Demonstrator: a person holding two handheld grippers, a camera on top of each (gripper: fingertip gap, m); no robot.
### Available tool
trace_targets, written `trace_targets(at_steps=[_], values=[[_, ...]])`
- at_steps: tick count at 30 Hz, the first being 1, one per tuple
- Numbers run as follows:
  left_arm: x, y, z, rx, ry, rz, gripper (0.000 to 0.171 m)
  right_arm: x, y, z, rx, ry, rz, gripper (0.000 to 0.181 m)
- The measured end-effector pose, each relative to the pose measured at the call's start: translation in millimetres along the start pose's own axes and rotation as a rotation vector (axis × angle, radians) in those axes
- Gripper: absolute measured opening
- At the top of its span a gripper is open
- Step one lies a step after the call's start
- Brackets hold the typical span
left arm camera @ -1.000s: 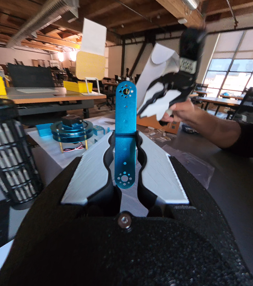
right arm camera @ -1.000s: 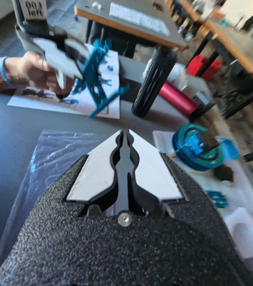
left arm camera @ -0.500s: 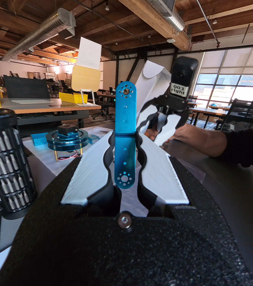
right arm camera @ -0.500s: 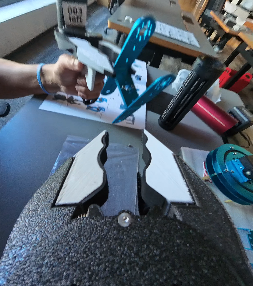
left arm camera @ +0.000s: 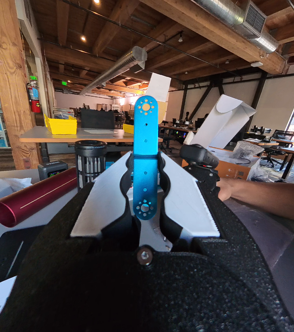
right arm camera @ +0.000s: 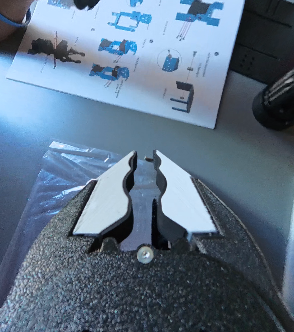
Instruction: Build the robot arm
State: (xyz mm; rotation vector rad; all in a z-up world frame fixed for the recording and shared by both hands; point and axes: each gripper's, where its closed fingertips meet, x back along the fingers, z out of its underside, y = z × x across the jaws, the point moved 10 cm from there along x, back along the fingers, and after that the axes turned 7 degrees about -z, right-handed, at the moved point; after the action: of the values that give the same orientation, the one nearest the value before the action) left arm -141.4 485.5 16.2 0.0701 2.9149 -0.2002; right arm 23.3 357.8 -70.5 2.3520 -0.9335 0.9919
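Observation:
My left gripper (left arm camera: 145, 154) is shut on a blue metal bracket (left arm camera: 145, 129) with hole patterns, held upright above the table. My right gripper (right arm camera: 144, 152) points down at a clear plastic bag (right arm camera: 67, 179) on the grey table (right arm camera: 214, 152). Its jaws stand a narrow gap apart. A tiny dark screw (right arm camera: 147, 158) lies on the bag between the fingertips, close to the right fingertip; I cannot tell if it is touched. In the left wrist view the right gripper's black body (left arm camera: 200, 161) shows low behind my right finger, held by a hand.
A printed assembly sheet (right arm camera: 124, 53) lies beyond the bag. A black bit holder (right arm camera: 286, 100) stands to the right; it also shows in the left wrist view (left arm camera: 90, 158). A dark red tube (left arm camera: 33, 195) lies at the left. An open white box (left arm camera: 221, 122) stands behind. The left gripper's tips are roughly 20 cm from the right gripper's.
The right gripper has come down from beside the bracket to the plastic bag, and its jaws have narrowed from wide open. The left gripper has swung left, still holding the bracket.

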Motion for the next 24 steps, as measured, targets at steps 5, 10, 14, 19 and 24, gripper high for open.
trace_targets(at_steps=[5, 10, 14, 19, 24], values=[[-2, 4, 5, -0.016, 0.042, -0.014, 0.025, -3, -2, 5, 0.031, 0.1, 0.037, 0.014], [-4, -1, 7, -0.037, 0.057, 0.005, 0.025, -3, -4, 12, 0.005, 0.058, 0.025, 0.009], [-4, -3, 6, -0.041, 0.055, 0.012, 0.025, -3, -2, 9, -0.029, 0.047, -0.04, 0.01], [-3, -2, 5, -0.025, 0.049, 0.019, 0.025, -6, -3, 7, -0.027, 0.047, -0.027, 0.01], [-1, 1, 3, 0.011, 0.029, 0.026, 0.025, -11, -10, 6, -0.047, 0.037, -0.049, 0.011]])
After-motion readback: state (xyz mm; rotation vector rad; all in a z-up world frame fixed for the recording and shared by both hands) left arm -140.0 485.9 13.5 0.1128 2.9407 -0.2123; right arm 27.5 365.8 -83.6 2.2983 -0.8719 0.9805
